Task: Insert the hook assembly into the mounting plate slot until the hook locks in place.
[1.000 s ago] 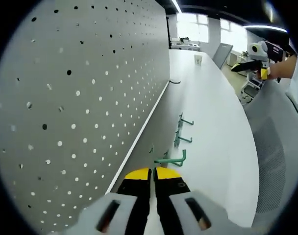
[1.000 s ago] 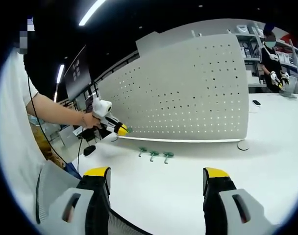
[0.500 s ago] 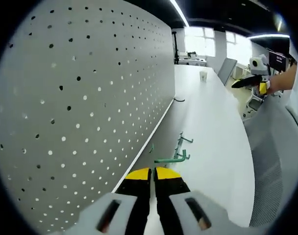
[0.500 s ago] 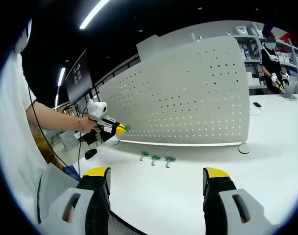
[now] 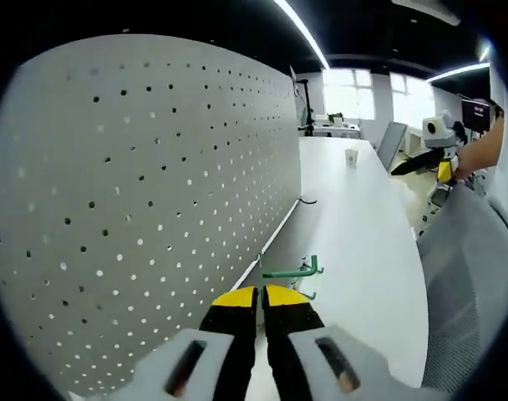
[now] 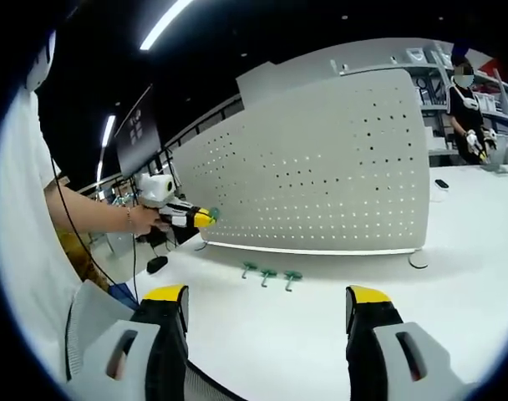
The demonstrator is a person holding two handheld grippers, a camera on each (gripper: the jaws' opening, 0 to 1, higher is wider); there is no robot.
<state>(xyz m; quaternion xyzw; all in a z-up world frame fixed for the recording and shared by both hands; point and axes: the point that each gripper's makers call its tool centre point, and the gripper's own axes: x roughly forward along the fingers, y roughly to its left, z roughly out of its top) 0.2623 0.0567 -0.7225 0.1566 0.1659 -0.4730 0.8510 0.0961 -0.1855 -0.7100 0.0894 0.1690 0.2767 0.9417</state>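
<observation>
Largest first: upright grey pegboard (image 5: 145, 200), the mounting plate, standing along the white table (image 5: 363, 217) and running away from the left gripper (image 5: 261, 294) on its left flank; seen face-on in the right gripper view (image 6: 321, 167). Left gripper clamped on a green hook (image 5: 289, 271), jaws pressed together with no gap, the hook's long axis lying crosswise just ahead of the yellow tips, its upturned end toward the table side, its other end toward the board. Held clear of the table, near the board's lower part but not touching it; from the right gripper view, the same gripper (image 6: 205, 218) poised just off the board's left end. Clearly the nearer tool, so the coming move likely a short sideways push toward a hole. Right gripper (image 6: 266, 302) wide apart, holding nothing, well back from the board. Three spare hooks (image 6: 269, 275) lying in a row on the table just before the board's foot. Hard to tell: which hole is aimed at, the shape of the hook's insertion end, and whether it is square to the board.
</observation>
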